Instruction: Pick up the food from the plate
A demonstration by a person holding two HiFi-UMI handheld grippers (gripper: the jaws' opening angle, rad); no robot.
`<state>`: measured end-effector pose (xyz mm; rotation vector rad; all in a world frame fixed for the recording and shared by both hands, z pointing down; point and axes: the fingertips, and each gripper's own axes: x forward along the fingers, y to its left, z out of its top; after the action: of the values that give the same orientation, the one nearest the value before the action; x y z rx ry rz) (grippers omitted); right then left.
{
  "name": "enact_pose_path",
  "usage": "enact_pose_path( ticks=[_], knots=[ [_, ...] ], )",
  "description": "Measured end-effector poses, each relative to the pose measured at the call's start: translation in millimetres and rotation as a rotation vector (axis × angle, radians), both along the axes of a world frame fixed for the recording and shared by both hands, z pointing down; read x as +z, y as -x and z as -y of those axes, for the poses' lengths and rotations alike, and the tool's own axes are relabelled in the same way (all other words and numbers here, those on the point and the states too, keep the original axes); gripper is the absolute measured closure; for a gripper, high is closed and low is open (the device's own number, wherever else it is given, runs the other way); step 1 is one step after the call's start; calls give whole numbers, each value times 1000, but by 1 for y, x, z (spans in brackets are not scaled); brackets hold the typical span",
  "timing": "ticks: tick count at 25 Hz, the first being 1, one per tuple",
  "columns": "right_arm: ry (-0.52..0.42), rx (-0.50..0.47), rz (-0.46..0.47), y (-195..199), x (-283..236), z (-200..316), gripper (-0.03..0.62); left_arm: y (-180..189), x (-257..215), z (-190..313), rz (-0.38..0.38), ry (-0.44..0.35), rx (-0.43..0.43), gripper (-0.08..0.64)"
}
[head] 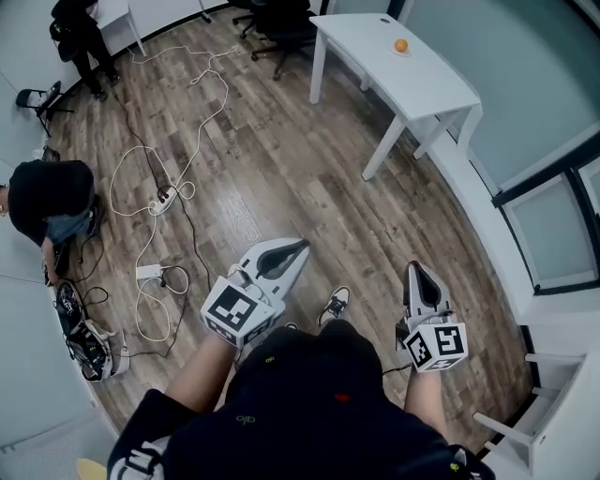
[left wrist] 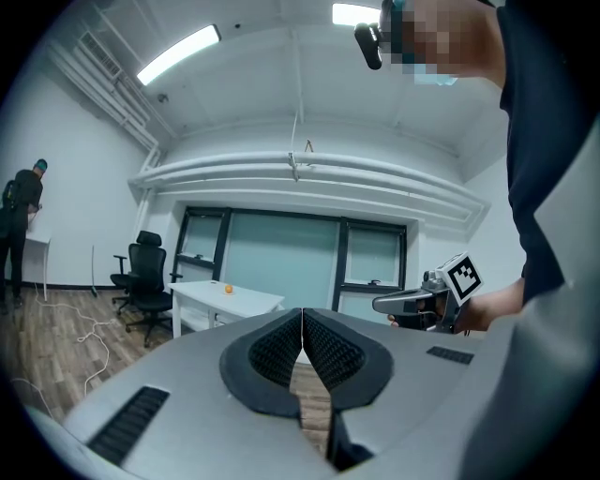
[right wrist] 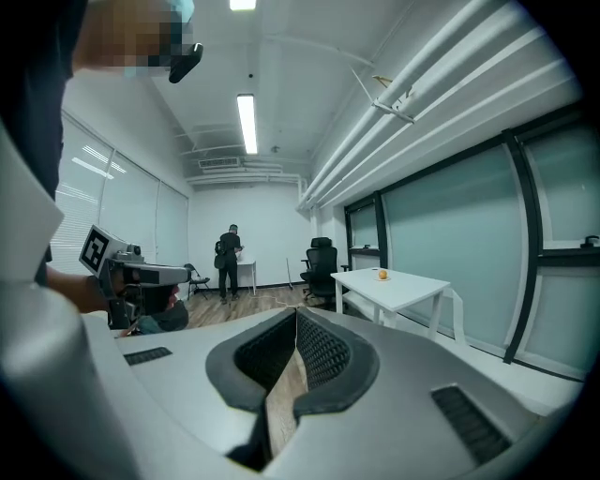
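A small orange food item sits on a plate on the white table far across the room; it also shows as an orange dot in the left gripper view and as an orange food item in the right gripper view. My left gripper is held close to my body, shut and empty. My right gripper is beside it, also shut with nothing in it. Both are far from the table. The other gripper appears in each gripper view: right gripper, left gripper.
White cables and a power strip lie across the wood floor. Black office chairs stand by the table. One person stands at the far wall, another crouches at the left. Windows line the right side.
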<state>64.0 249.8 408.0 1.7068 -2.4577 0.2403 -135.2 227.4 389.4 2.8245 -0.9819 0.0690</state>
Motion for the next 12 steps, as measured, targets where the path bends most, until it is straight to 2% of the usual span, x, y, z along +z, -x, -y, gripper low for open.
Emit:
enact_pose_path(
  ticks=[5,12],
  knots=[
    [-12,-59,18,4,5,62,568,1,5,50,12,9,-45,537],
    [-12,-116,23,-25,0,162,568,-30,-3,136,25,2,-93,537]
  ],
)
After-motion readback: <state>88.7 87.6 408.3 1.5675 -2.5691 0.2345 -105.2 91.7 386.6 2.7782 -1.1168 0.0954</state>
